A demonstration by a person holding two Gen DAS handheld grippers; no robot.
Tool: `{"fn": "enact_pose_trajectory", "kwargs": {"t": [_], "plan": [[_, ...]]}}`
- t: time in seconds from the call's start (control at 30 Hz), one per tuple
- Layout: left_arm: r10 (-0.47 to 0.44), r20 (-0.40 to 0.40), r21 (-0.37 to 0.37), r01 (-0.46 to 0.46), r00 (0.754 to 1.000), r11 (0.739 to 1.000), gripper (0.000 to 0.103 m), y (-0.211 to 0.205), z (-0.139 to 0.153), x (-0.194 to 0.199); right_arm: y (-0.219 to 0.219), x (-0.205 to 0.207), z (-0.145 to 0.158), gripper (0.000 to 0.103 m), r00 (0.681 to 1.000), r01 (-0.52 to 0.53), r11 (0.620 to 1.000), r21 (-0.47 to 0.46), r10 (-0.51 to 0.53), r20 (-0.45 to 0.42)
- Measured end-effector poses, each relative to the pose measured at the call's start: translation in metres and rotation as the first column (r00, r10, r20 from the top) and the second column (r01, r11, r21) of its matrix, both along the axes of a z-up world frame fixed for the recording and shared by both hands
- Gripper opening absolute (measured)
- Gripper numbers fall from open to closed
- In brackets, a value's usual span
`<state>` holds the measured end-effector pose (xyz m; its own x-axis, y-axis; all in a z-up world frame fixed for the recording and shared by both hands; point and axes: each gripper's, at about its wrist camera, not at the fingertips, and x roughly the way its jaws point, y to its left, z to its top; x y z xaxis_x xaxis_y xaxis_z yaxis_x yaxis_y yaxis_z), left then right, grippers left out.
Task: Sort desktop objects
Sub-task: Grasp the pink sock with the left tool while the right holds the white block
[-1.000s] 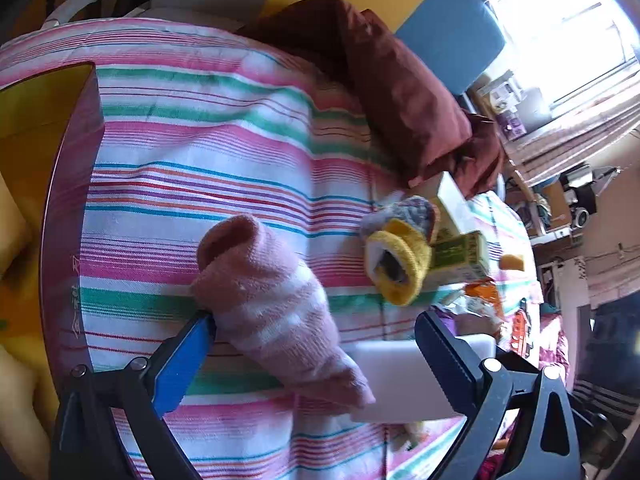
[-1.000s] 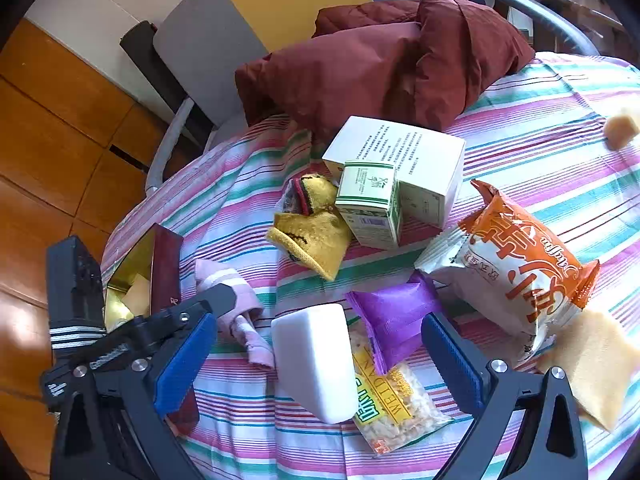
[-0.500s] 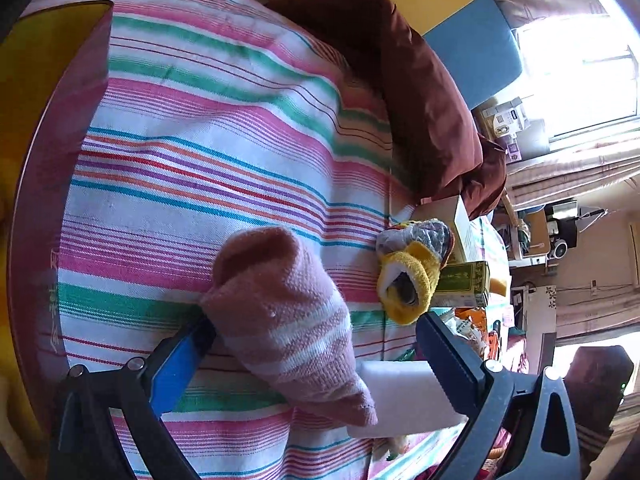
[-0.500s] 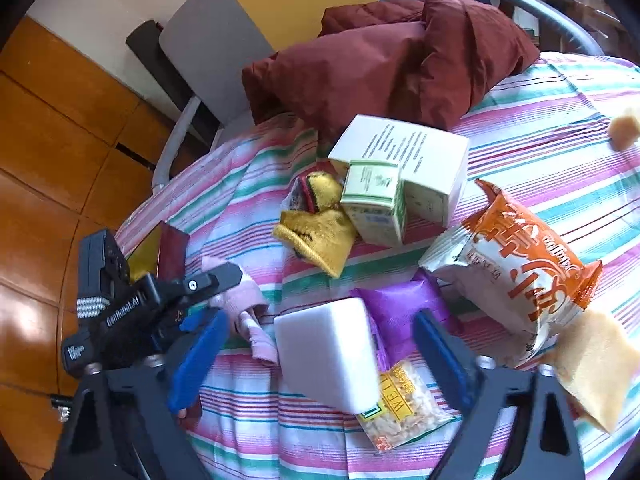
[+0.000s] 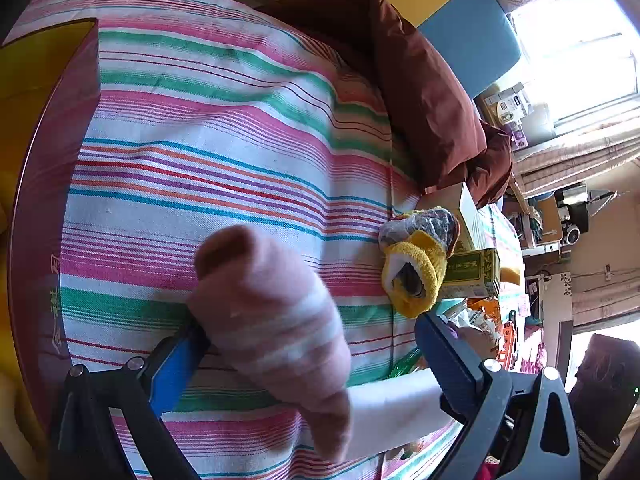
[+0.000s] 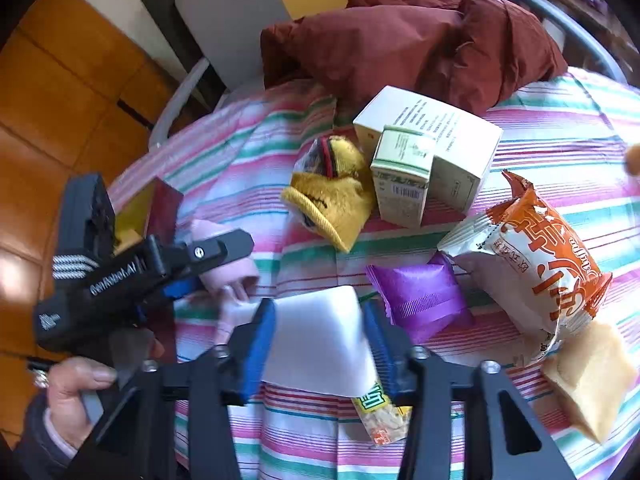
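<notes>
A pink striped sock [image 5: 272, 312] lies on the striped tablecloth [image 5: 224, 152] between the wide jaws of my left gripper [image 5: 316, 340]. The sock leans on the left pad and the right pad stands clear of it, so this gripper is open. My right gripper [image 6: 320, 340] is closing on a white foam block [image 6: 316, 332]. Both blue pads touch the block's sides. The same block [image 5: 392, 404] shows behind the sock in the left wrist view.
A yellow sock [image 6: 332, 208], a green-white carton [image 6: 404, 172], a white box [image 6: 440, 132], an orange snack bag [image 6: 532, 264], a purple packet [image 6: 420, 300] and a tan sponge [image 6: 588, 384] crowd the cloth. A maroon jacket [image 6: 420, 40] lies behind. A red box [image 5: 44, 184] stands left.
The right jaws have drawn in from wide open to the sides of the white block. The left gripper has edged in around the pink sock, still open.
</notes>
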<state>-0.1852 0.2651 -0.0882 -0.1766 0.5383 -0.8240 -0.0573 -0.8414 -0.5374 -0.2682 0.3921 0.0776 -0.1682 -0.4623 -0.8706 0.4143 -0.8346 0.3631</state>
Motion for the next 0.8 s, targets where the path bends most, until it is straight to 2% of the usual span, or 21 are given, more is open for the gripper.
{"fn": "enact_pose_trajectory", "kwargs": {"t": [0.07,0.17,0.2,0.27,0.33,0.4,0.43,0.5,0.53,0.6,0.67,0.7,0.8], "plan": [[-0.010,-0.013,-0.019,0.010,1.000,1.000,0.099,0.002,0.001,0.001,-0.003,0.002,-0.002,0.037,1.000,-0.015,1.000,0.018,0.015,-0.004],[-0.003,-0.029,-0.050,0.002,1.000,0.999,0.089,0.001,0.003,0.005,-0.007,0.003,-0.005,0.039,0.999,-0.042,0.999,0.025,0.042,0.008],[0.000,-0.032,-0.059,-0.002,1.000,0.998,0.085,-0.001,0.004,0.005,-0.008,0.003,-0.009,0.042,0.999,-0.042,0.999,0.025,0.042,0.026],[0.001,-0.039,-0.071,-0.004,0.999,0.997,0.078,-0.003,0.004,0.007,-0.009,0.002,-0.012,0.068,0.999,-0.035,0.999,0.028,0.034,0.042],[0.000,-0.048,-0.081,-0.004,0.999,0.997,0.069,-0.007,0.004,0.010,-0.008,0.001,-0.012,0.072,0.998,-0.028,1.000,-0.008,0.029,0.052],[-0.011,-0.060,-0.096,0.005,0.998,0.995,0.064,-0.009,0.005,0.013,-0.008,0.001,-0.012,0.076,0.998,-0.027,0.999,-0.032,0.029,0.058],[-0.021,-0.068,-0.115,0.013,0.997,0.993,0.060,-0.007,0.005,0.014,-0.009,0.001,-0.012,0.081,0.998,-0.025,0.999,-0.029,0.026,0.058],[-0.036,-0.087,-0.140,0.023,0.996,0.990,0.058,-0.006,0.006,0.017,-0.011,0.001,-0.015,0.083,0.998,-0.026,1.000,-0.014,0.027,0.061],[-0.036,-0.095,-0.139,0.023,0.995,0.990,0.053,-0.007,0.006,0.018,-0.012,0.001,-0.016,0.082,0.998,-0.027,1.000,-0.007,0.028,0.061],[-0.040,-0.102,-0.137,0.026,0.994,0.990,0.049,-0.009,0.006,0.019,-0.016,0.003,-0.017,0.074,0.998,-0.036,0.999,0.007,0.036,0.053],[-0.041,-0.102,-0.131,0.027,0.994,0.991,0.046,-0.010,0.007,0.020,-0.022,0.007,-0.017,0.046,0.996,-0.079,0.997,0.014,0.079,0.044],[-0.041,-0.103,-0.128,0.028,0.994,0.991,0.044,-0.011,0.007,0.021,-0.025,0.010,-0.017,0.040,0.995,-0.098,0.995,0.035,0.097,0.031],[-0.059,-0.136,-0.137,0.041,0.989,0.990,0.042,-0.008,0.012,0.025,-0.032,0.017,-0.017,0.035,0.989,-0.150,0.985,0.080,0.150,0.001]]}}
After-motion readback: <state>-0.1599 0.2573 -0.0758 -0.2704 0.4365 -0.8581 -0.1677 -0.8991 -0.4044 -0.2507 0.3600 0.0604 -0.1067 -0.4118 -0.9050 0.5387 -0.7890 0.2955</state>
